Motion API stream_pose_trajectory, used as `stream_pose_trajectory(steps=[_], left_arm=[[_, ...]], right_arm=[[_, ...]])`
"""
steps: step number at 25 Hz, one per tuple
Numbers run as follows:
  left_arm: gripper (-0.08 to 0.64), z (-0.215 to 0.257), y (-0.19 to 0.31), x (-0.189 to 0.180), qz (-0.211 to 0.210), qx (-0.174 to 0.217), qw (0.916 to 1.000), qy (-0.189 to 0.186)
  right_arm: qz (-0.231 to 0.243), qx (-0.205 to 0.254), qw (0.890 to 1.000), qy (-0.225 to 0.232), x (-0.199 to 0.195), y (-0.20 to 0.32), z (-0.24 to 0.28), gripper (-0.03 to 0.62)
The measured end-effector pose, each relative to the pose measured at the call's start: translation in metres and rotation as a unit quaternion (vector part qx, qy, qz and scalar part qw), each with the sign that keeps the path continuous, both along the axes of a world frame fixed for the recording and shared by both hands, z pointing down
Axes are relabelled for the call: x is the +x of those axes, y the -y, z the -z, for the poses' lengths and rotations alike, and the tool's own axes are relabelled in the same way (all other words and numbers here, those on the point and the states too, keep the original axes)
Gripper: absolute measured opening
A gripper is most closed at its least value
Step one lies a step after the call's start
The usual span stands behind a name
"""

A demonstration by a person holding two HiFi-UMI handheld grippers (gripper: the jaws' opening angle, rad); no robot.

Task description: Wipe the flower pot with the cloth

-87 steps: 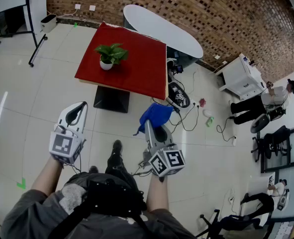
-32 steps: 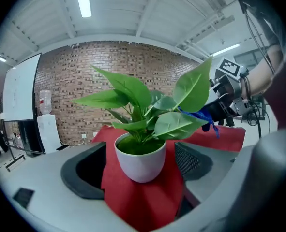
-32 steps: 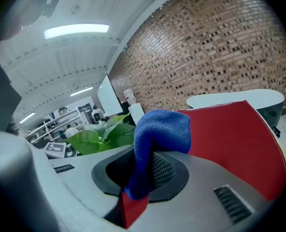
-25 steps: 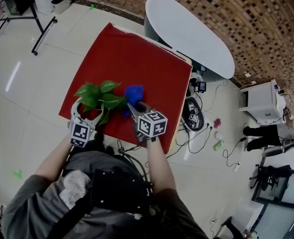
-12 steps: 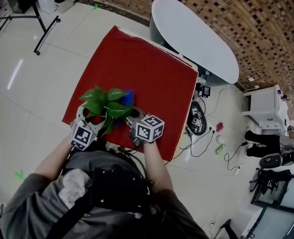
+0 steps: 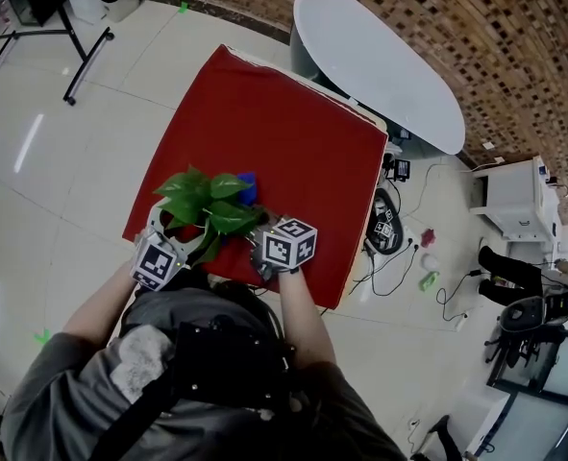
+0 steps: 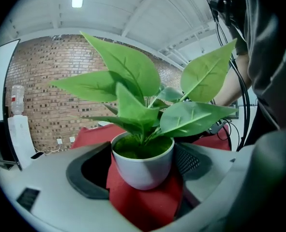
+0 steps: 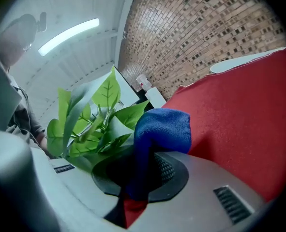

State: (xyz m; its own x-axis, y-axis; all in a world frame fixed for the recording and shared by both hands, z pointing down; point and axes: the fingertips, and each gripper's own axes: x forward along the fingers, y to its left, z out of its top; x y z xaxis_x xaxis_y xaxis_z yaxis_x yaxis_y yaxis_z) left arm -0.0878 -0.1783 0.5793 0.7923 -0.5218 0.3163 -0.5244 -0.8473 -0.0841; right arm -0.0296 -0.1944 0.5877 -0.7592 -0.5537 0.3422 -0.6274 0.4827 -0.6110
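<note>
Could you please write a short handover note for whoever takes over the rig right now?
Left gripper: open, jaws either side of the white flower pot, not clamped on it.
Right gripper: shut on the blue cloth, held beside the plant's leaves.
The pot stands near the person's edge of the red table.
Done: cloth in hand, pot framed.
Left: steady the pot and wipe it; no wiping contact is visible yet.

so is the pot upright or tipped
Upright. In the left gripper view the pot stands flat on the red table, rim level, plant pointing up.
</note>
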Motion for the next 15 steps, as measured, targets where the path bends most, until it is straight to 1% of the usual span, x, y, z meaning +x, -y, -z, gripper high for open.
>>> stream_pose_trajectory(steps=[2,4,7,9,15], left_arm=[[0.437,0.0,0.0,-0.001,-0.006,0.0,1.0,-0.002],[0.437,-0.001,0.0,-0.002,-0.013,0.002,0.9999,-0.001],[0.437,-0.002,0.002,-0.004,-0.024,0.0,0.9997,-0.001],[0.437,-0.002,0.003,-0.004,-0.04,0.0,0.9992,-0.001],[0.439,-0.002,0.004,0.0,-0.074,-0.002,0.9973,-0.002]], right_arm=[[0.003,-0.004,1.0,-0.017,-0.002,0.0,-0.006,0.077],[0.014,-0.009,0.998,-0.055,-0.005,-0.001,-0.017,0.077],[0.028,-0.014,0.993,-0.112,-0.007,-0.001,-0.029,0.077],[0.026,-0.019,0.992,-0.124,-0.008,-0.002,-0.032,0.077],[0.014,-0.026,0.991,-0.133,-0.006,-0.005,-0.038,0.077]])
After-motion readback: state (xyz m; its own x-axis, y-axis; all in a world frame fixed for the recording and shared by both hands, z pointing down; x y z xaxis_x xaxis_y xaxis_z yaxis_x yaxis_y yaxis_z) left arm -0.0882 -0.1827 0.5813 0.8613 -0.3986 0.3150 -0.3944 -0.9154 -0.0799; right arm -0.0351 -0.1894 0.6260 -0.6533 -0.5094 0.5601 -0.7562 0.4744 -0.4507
